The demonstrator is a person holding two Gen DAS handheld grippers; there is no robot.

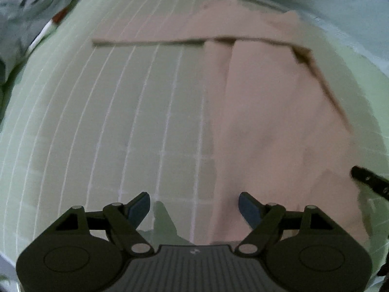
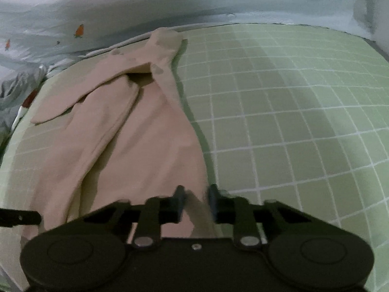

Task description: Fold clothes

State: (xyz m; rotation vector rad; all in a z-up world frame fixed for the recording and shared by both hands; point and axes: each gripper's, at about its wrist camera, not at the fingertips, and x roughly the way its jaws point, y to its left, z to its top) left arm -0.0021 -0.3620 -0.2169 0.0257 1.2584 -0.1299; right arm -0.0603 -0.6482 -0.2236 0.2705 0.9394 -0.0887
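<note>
Pink garment (image 2: 136, 131), partly folded, lies flat in left half of right-wrist frame; sleeve (image 2: 90, 99) folded across upper left, narrow end twd top centre.

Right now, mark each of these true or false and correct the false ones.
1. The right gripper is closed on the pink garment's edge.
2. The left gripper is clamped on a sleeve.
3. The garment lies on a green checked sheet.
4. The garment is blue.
1. True: the right gripper pinches the pink garment near its hem.
2. False: the left gripper is open, nothing between its pads, at the garment's edge.
3. True: the green checked sheet lies under it.
4. False: it is pale pink.
</note>
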